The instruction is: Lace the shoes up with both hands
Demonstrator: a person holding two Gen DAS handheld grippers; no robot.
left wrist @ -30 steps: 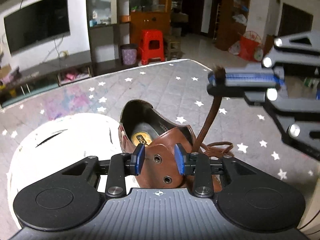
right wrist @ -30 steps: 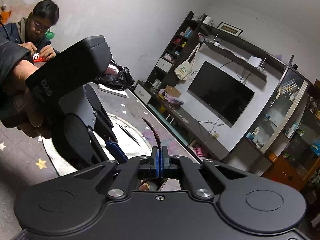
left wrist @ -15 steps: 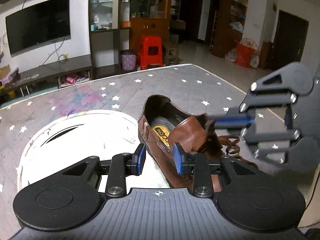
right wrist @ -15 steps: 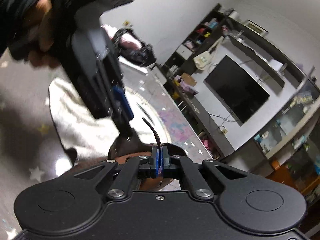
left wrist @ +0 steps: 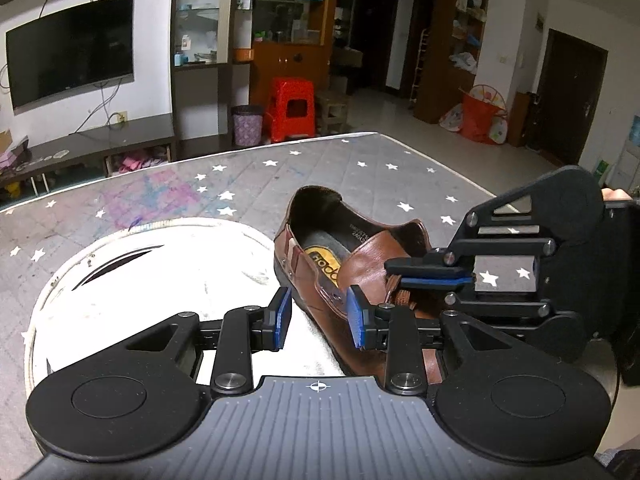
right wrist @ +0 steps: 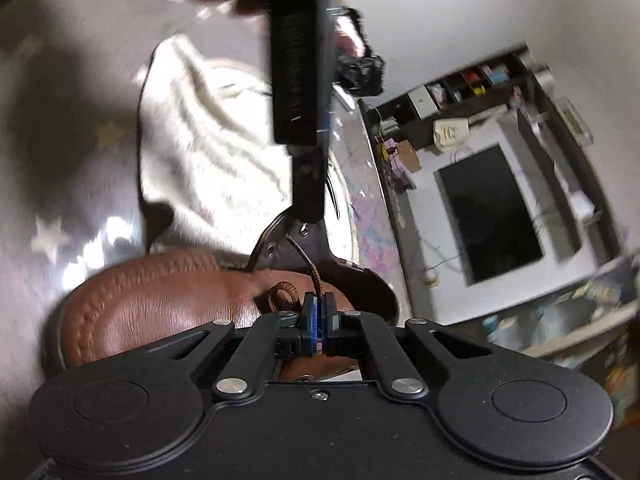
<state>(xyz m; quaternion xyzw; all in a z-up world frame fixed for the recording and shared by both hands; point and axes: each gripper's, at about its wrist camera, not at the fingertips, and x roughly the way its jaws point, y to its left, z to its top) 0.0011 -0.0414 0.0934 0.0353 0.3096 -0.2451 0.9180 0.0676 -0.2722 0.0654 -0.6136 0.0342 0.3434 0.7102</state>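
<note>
Since the earlier frames, the right tool (left wrist: 430,276) has come down from well above the shoe (left wrist: 360,280) to sit just over its tongue, and it has rolled so its jaws now lie flat in the left wrist view. The left tool (left wrist: 316,318) has shifted sideways: earlier its jaws framed the eyelet flap, whereas they now stand over the shoe's near side wall and the white disc (left wrist: 160,280).

The brown leather shoe lies on the star-patterned bench (left wrist: 360,168), heel opening facing the far end, with a yellow label on its insole. Its near side touches the edge of the white disc.

A brown lace (right wrist: 310,272) rises from the eyelet area of the shoe. The right tool (right wrist: 318,312) is pressed together on this lace, with the dark lace tip projecting beyond the pads toward the eyelet flap (right wrist: 288,236). A loop of lace lies on the tongue just left of the pads.

The left tool is spread partway. Its right pad (left wrist: 354,316) stands against the shoe's side wall; the left pad stands over the disc. Whether the right pad touches the leather cannot be told.

Beyond the shoe, past the far edge of the bench, stand a red stool (left wrist: 290,108) and a wall-mounted television (left wrist: 72,48).
</note>
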